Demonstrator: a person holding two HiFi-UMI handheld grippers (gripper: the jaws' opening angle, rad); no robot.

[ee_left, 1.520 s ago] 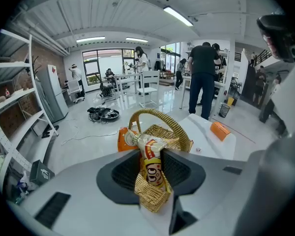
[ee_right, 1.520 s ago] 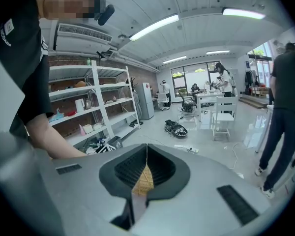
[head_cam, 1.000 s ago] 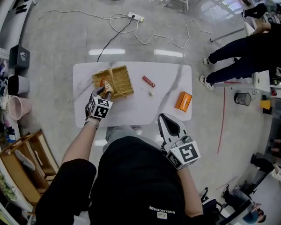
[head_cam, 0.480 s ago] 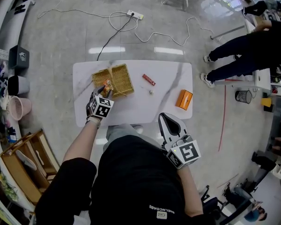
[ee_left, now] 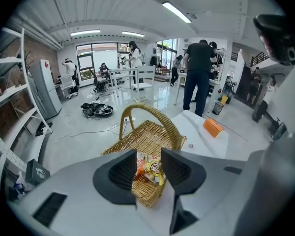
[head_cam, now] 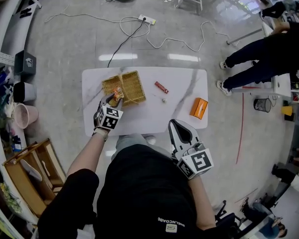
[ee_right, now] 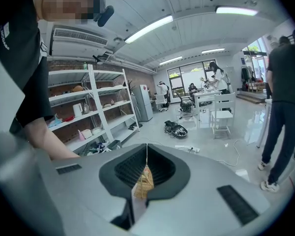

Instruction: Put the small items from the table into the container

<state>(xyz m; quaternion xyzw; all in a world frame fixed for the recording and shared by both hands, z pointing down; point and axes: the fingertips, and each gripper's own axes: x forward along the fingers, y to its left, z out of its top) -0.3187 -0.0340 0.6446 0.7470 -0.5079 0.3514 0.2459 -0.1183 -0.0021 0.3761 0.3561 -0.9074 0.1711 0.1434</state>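
A woven basket (head_cam: 132, 83) with a hoop handle stands at the table's far left. My left gripper (head_cam: 114, 97) hangs over the basket's near end, shut on an orange and yellow snack packet (head_cam: 117, 91). In the left gripper view the packet (ee_left: 151, 170) sits between both pads, just above the basket's rim (ee_left: 146, 195). On the table to the right lie a red bar (head_cam: 161, 87), a tiny white item (head_cam: 164, 100) and an orange box (head_cam: 199, 108). My right gripper (head_cam: 179, 125) is off the table's near edge, close to the person's body, shut on nothing; its jaws (ee_right: 146, 168) meet.
The white marble table (head_cam: 149, 118) stands on a glossy floor with a power strip and cables (head_cam: 144, 20) behind it. People (head_cam: 269, 59) stand to the right. Shelves and bins (head_cam: 20, 113) line the left side.
My left gripper has risen a little with the packet over the basket's near end. The right gripper has kept still. The head view has shifted slightly.
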